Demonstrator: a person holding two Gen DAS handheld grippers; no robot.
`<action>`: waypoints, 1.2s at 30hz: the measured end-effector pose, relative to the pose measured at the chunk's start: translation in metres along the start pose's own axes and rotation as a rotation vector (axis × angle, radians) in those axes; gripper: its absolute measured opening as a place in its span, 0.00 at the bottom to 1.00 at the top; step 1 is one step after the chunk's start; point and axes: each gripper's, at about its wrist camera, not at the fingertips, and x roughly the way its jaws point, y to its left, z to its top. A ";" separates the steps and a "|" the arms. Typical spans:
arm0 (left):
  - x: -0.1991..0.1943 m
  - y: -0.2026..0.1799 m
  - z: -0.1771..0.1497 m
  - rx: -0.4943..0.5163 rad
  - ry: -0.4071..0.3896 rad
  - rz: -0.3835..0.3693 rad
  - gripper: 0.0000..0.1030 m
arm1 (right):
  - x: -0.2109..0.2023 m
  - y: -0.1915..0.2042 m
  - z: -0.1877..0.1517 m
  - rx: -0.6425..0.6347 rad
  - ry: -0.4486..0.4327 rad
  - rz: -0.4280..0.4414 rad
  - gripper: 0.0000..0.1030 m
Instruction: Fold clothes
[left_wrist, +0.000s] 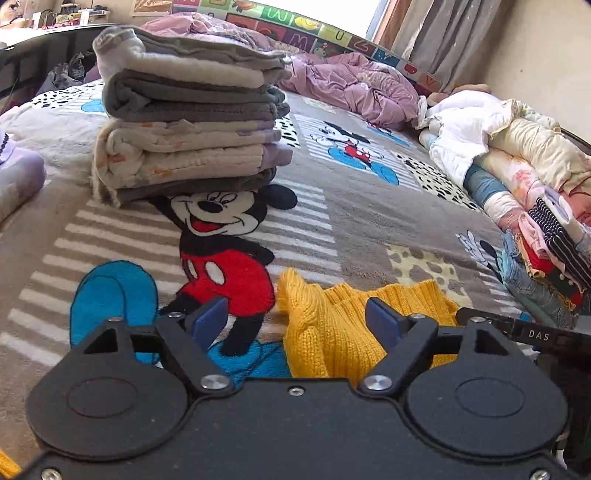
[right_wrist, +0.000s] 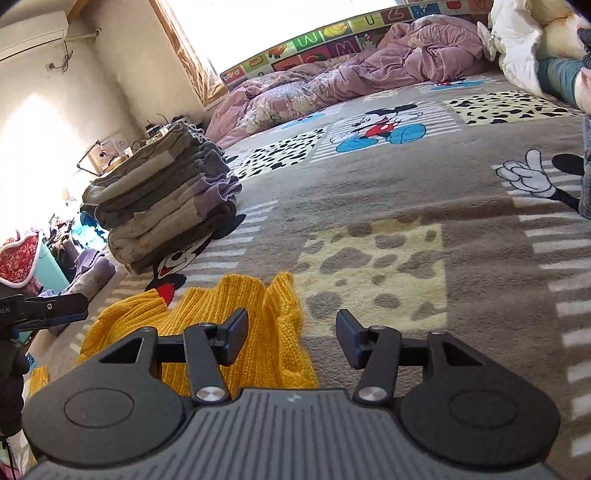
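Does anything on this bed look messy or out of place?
Yes: the yellow knit sweater lies rumpled and unfolded on the Mickey blanket, unlike the neat folded stack behind it. Both grippers are open, not holding it.

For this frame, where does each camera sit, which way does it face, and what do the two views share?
Left wrist: sits low over the bed on the left gripper, open, looking across the Mickey Mouse blanket at the stack of folded clothes; yellow knit sweater just ahead, and the right gripper's edge shows at the right.
Right wrist: sits on the right gripper, open, facing the window; the left gripper shows at the left edge.
Shared: sweater, stack, blanket, purple quilt.
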 end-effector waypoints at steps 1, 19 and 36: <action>0.006 0.002 -0.001 0.000 0.015 -0.007 0.65 | 0.006 0.001 0.001 -0.012 0.010 -0.001 0.52; 0.042 0.050 -0.004 -0.269 0.023 -0.094 0.34 | -0.018 -0.069 0.013 0.285 -0.108 0.102 0.21; 0.046 0.068 0.005 -0.362 -0.104 -0.126 0.01 | -0.002 -0.067 0.013 0.247 -0.094 0.148 0.11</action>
